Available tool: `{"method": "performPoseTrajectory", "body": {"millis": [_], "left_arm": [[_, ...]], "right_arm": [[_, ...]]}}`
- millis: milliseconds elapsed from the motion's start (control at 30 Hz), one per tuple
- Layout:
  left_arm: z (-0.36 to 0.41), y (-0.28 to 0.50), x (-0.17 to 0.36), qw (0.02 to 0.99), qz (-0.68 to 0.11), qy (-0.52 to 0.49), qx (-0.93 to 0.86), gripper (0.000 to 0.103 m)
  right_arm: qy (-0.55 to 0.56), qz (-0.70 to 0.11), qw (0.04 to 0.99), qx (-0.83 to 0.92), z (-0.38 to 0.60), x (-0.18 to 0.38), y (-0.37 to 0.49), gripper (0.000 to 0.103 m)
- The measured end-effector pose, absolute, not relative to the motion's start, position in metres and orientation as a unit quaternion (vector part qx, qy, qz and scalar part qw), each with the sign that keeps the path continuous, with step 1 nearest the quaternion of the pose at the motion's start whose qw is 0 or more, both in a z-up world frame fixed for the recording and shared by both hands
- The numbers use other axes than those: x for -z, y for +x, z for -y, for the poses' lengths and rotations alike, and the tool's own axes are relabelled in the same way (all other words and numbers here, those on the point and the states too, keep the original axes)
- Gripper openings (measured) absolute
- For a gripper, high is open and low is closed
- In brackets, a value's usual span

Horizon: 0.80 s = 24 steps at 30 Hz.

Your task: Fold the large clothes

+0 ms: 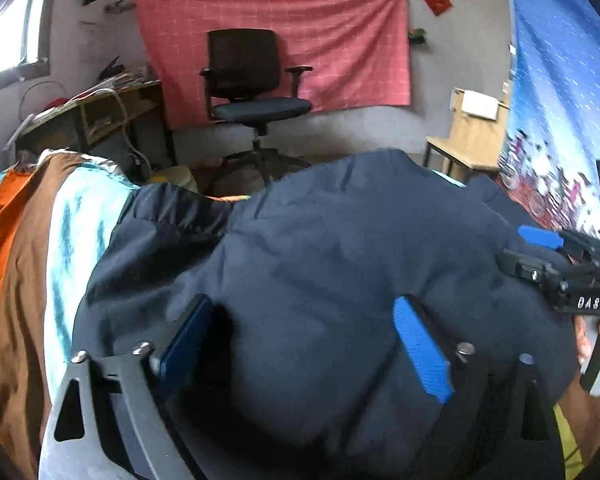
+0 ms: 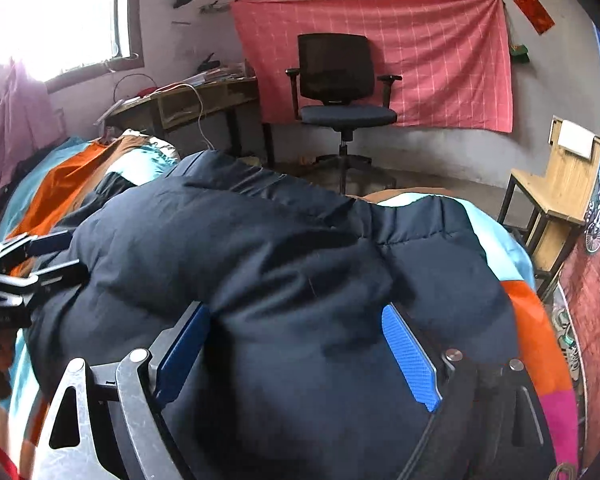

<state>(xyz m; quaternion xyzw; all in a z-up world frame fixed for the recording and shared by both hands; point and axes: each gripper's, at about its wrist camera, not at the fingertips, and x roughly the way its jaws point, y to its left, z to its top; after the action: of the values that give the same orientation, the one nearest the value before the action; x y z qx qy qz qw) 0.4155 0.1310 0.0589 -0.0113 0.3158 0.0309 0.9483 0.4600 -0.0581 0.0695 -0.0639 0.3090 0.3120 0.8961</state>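
Your left tool (image 1: 304, 344) and right tool (image 2: 300, 350) both stand with jaws spread wide, gripping nothing, the dark navy puffer jacket (image 1: 320, 240) bulging between their blue pads. It lies bunched on the striped bedcover (image 1: 40, 240); beyond it, a black office chair (image 1: 256, 84) stands before a pink cloth (image 1: 340, 48).

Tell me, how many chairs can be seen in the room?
2. A black office chair stands before the red cloth on the back wall. A wooden chair stands at the right, near the blue hanging. The jacket may hide others.
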Motion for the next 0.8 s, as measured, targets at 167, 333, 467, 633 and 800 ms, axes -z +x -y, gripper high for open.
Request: {"method": "performPoseTrajectory", "body": {"millis": [167, 333, 467, 633, 800], "left_arm": [[-0.138, 0.442, -0.052, 0.947, -0.315, -0.011, -0.065, 0.093], [-0.147, 0.46, -0.046, 0.946, -0.313, -0.007, -0.09, 0.093], [-0.155, 0.474, -0.04, 0.943, -0.317, -0.011, -0.096, 0.094], [-0.167, 0.482, -0.034, 0.943, -0.318, -0.028, -0.088, 0.097], [-0.168, 0.484, -0.031, 0.945, -0.314, -0.025, -0.086, 0.097]], "right_arm": [[-0.064, -0.327, 0.893, -0.303, 0.038, -0.063, 0.495, 0.087], [-0.068, -0.337, 0.892, -0.293, 0.026, -0.052, 0.516, 0.088], [-0.07, -0.347, 0.892, -0.282, 0.018, -0.044, 0.535, 0.088], [-0.061, -0.366, 0.885, -0.282, 0.016, -0.033, 0.554, 0.09], [-0.05, -0.377, 0.879, -0.289, 0.016, -0.023, 0.565, 0.091]]}}
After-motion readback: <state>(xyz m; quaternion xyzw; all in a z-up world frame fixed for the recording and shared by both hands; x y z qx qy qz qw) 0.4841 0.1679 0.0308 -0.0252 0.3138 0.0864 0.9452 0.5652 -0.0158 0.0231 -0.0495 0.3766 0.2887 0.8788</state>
